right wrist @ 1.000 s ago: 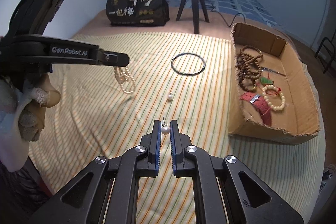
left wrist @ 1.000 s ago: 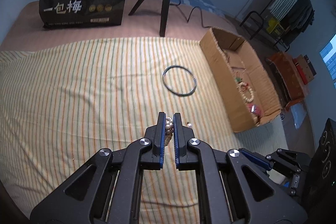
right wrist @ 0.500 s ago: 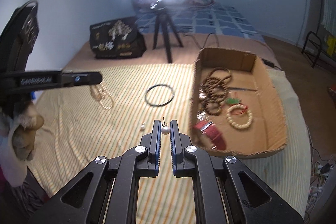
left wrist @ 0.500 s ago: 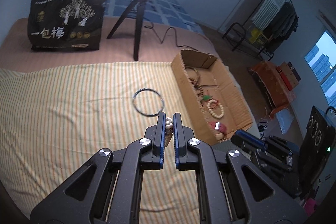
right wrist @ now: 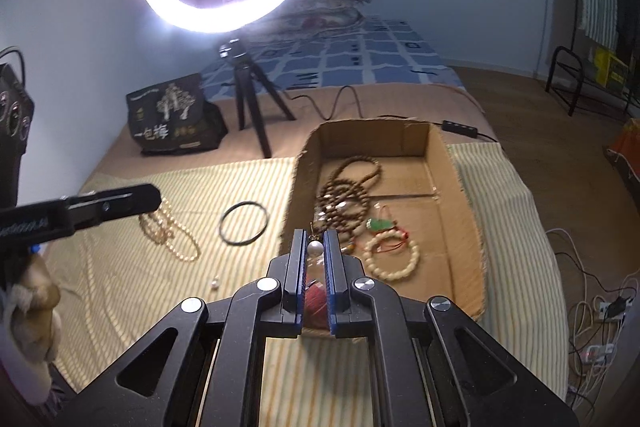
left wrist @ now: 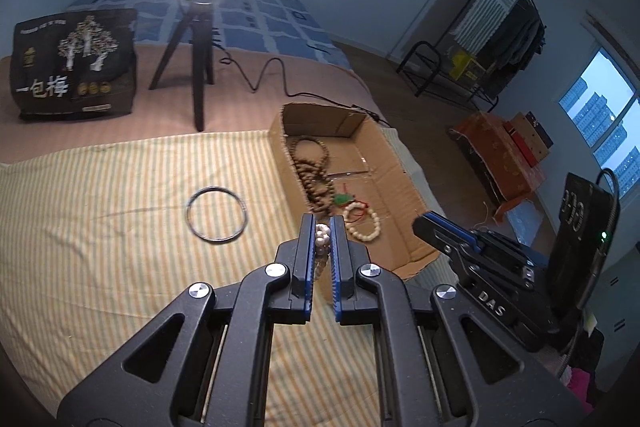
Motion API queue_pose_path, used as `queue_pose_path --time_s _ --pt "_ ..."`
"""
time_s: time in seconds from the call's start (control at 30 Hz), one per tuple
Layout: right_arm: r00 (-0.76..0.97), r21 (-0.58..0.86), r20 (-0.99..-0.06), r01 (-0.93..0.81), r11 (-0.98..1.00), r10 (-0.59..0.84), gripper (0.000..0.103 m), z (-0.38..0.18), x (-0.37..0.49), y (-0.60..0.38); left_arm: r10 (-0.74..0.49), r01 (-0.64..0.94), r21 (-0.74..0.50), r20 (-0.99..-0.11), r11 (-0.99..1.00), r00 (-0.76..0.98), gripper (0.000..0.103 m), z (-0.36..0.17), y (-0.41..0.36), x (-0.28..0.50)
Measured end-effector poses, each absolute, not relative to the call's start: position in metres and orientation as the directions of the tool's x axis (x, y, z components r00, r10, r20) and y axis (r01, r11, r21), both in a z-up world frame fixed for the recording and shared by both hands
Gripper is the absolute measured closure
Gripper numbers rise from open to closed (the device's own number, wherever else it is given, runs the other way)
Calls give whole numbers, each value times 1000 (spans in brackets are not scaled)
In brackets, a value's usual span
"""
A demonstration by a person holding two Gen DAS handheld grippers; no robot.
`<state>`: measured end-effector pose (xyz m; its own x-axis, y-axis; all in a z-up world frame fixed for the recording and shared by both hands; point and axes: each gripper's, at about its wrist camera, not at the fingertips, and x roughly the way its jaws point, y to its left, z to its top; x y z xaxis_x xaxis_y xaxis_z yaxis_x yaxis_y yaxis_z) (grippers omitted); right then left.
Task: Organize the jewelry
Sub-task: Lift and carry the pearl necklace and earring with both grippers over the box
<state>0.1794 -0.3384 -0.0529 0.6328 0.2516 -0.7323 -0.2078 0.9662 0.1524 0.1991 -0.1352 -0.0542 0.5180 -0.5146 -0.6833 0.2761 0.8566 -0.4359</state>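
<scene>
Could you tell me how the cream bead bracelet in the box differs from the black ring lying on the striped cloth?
The cream bead bracelet is made of pale round beads with a red cord, while the black ring is a thin, plain dark hoop. The bracelet lies inside the cardboard box among other jewelry; the ring lies alone outside it on the striped cloth. The ring's outline is smooth, the bracelet's is bumpy. Both lie flat as closed circles.

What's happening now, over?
Left gripper shut on pearl necklace. Right gripper shut on pearl earring, over cardboard box. Nothing blocking.
</scene>
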Motion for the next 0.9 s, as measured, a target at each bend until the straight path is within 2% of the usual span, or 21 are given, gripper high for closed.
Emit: queue_pose_path --time_s 0.5,0.9 --pt "652 202 -724 -113 973 226 96 -63 222 -372 -552 285 -474 -676 833 488 98 -65 -177 227" --pt "647 203 -737 -59 977 193 96 -82 253 -387 -542 289 -459 -694 840 473 98 -82 -205 241"
